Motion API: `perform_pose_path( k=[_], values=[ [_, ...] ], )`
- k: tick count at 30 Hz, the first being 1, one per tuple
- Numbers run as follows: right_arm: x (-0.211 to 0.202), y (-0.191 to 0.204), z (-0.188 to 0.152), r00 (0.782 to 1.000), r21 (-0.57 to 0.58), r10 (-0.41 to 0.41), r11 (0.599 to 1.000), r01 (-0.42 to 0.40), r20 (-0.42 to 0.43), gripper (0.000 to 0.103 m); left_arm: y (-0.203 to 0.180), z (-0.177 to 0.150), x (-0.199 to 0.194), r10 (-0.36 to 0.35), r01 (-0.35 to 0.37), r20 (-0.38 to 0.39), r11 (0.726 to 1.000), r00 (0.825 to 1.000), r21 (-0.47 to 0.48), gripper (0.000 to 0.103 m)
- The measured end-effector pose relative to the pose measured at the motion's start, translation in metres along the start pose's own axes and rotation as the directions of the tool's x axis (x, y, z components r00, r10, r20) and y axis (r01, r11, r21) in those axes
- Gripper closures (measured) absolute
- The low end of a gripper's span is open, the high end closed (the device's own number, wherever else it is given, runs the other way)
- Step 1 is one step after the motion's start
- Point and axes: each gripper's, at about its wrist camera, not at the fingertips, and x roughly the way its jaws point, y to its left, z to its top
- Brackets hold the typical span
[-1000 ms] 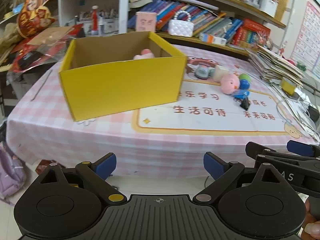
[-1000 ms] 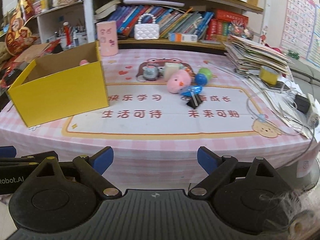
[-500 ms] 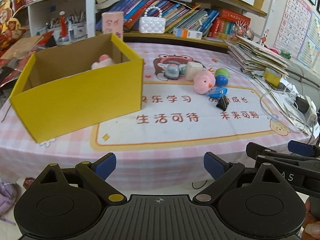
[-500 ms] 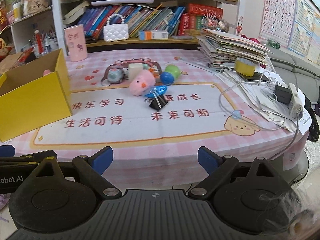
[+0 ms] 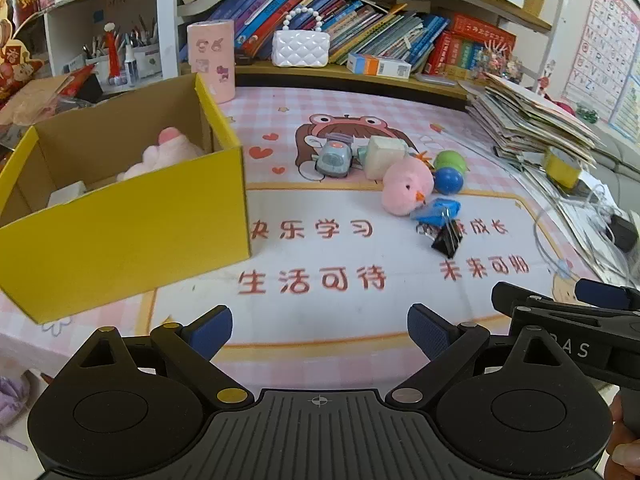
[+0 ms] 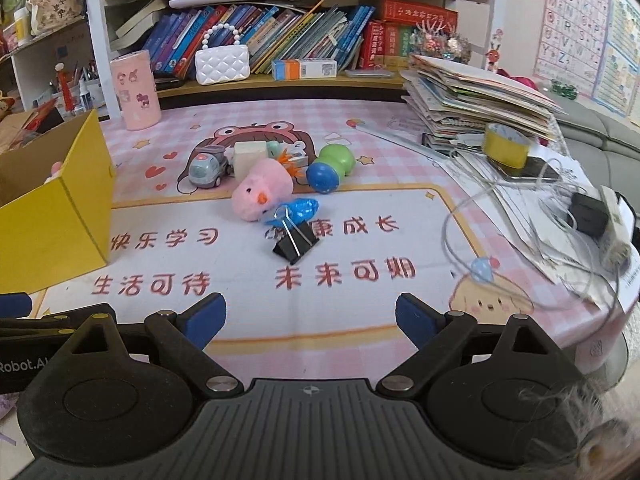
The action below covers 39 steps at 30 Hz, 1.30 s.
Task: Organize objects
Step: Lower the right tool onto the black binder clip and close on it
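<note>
left gripper (image 5: 319,330): fingers apart, empty | right gripper (image 6: 310,318): fingers apart, empty | box (image 5: 132,224): 10 o'clock | clip (image 6: 295,240): 12 o'clock on table (image 6: 248,320)

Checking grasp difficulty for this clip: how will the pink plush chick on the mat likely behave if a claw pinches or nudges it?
The pink plush chick looks fuzzy and rounded, so it probably squashes under the pads and weighs little. Nudged, it may roll or tumble, likely bumping the blue wrapper and black binder clip lying close beside it.
</note>
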Motion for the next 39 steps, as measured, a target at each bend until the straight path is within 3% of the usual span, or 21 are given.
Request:
perform_pose_path(
  k=[11,24,28,35,39],
  values=[
    [0.053,-0.026,0.031,0.995,-0.058,0.09,0.994,-0.093,-0.044,0.015,-0.026,0.028,0.038,0.049,-0.05,-0.018,0.997,0.999,-0.052,0.007],
    [0.108,-0.035,0.045,0.975,-0.207,0.193,0.955,-0.213,-0.11,0.018,-0.043,0.048,0.063,0.125,-0.128,-0.036,0.986,0.992,-0.108,0.007],
    [0.123,-0.034,0.048,0.968,-0.215,0.212,0.947,-0.238,-0.137,0.023,-0.043,0.051,0.066,0.147,-0.151,-0.041,0.981,0.988,-0.121,0.007],
    [0.14,-0.027,0.049,0.949,-0.251,0.255,0.921,-0.296,-0.183,0.043,-0.04,0.055,0.071,0.171,-0.176,-0.05,0.974,0.984,-0.142,0.007],
    [0.143,-0.027,0.05,0.946,-0.262,0.268,0.914,-0.31,-0.183,0.046,-0.042,0.057,0.074,0.172,-0.178,-0.054,0.974,0.984,-0.137,0.007]
  ],
)
